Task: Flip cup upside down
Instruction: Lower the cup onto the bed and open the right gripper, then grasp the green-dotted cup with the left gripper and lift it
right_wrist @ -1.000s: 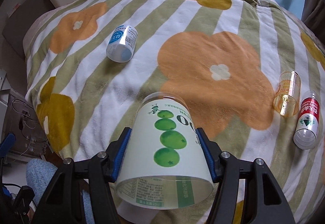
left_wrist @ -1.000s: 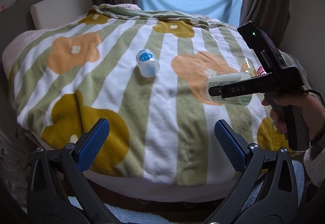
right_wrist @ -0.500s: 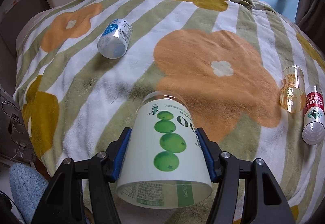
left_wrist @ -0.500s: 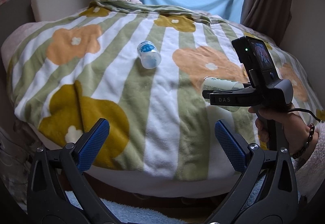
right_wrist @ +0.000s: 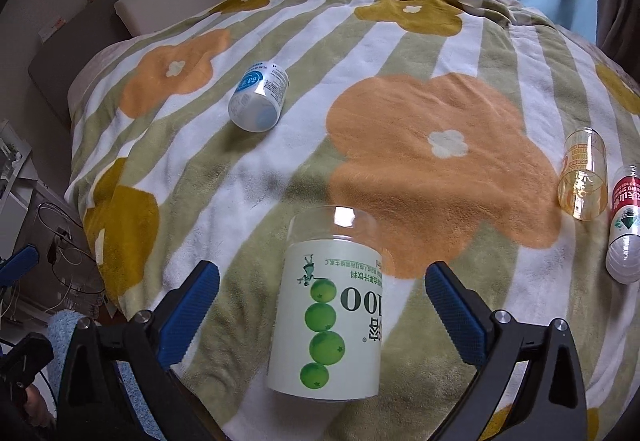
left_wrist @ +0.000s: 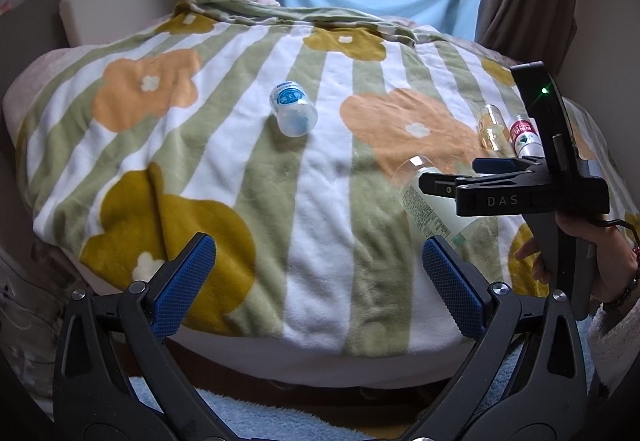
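A clear cup with a white label and green fruit print (right_wrist: pixel 326 325) stands upside down on the blanket (right_wrist: pixel 400 53), its clear base up. My right gripper (right_wrist: pixel 322 311) is open around it, fingers apart from its sides. In the left wrist view the cup (left_wrist: pixel 428 201) shows partly behind the right gripper (left_wrist: pixel 448 181). My left gripper (left_wrist: pixel 318 281) is open and empty near the front edge of the bed.
A blue-labelled cup (right_wrist: pixel 258 101) lies on its side at mid-left of the blanket (left_wrist: pixel 280 181), also in the left view (left_wrist: pixel 293 114). A yellow-tinted cup (right_wrist: pixel 582 177) and a red-labelled bottle (right_wrist: pixel 624 225) lie at the right. Curtains and a window are behind.
My right gripper has opened and let go of the green-fruit cup, which now stands upside down on the blanket. The left gripper stays open.
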A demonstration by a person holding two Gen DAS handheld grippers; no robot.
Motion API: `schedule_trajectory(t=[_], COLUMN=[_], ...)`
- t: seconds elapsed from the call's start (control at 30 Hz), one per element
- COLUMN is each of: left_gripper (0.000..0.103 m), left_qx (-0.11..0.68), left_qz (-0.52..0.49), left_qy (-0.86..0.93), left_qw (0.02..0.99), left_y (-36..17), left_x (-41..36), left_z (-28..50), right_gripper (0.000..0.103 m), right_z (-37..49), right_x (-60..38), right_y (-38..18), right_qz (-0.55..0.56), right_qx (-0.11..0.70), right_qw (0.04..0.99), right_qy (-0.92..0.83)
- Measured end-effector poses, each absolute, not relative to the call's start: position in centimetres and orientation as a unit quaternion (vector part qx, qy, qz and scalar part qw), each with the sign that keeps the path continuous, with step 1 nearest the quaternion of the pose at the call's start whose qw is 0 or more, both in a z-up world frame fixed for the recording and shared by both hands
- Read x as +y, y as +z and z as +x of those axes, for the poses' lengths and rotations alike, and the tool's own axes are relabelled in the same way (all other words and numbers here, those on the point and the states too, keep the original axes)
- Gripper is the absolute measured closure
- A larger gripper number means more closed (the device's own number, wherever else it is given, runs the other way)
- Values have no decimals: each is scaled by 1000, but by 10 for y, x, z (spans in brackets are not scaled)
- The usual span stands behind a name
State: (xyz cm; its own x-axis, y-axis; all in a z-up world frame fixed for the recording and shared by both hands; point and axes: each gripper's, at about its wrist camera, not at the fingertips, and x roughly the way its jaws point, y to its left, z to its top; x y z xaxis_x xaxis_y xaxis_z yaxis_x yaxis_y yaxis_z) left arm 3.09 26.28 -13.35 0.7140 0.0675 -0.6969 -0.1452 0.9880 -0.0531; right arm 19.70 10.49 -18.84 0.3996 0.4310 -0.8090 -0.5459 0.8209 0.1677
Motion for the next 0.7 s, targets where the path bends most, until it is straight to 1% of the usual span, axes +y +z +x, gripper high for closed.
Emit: schedule_trajectory(t=[0.17, 0.23, 0.3, 0.37, 0.5, 0.6, 0.7], left_gripper=[0, 0, 0, 0, 0, 0, 2], left_qx=[377, 403, 451, 507, 601, 645, 672], left_qz=[-45, -43, -46, -60, -87, -131, -172], left_qy=[23, 7, -24, -43, -33, -24, -21], left_qw=[925, 914, 891, 859, 794, 753, 720], left_y=[-96, -85, -83, -95, -141, -176, -201], left_x=[253, 245, 229, 217, 199, 193, 192], left_z=[67, 95, 132, 166, 220, 242, 254], right_gripper=[0, 0, 0, 0, 0, 0, 0], right_z=[176, 164, 154, 144, 128, 122, 119], right_x=[67, 47, 29, 15, -4, -10, -17], right_y=[-147, -136, -130, -130, -137, -147, -156], right_qz=[-91, -89, -85, -84, -88, -96, -105], right_qx=[405, 372, 346, 325, 295, 291, 291], right_qw=[871, 891, 904, 914, 927, 927, 926], right_qy=[263, 243, 235, 229, 215, 216, 217])
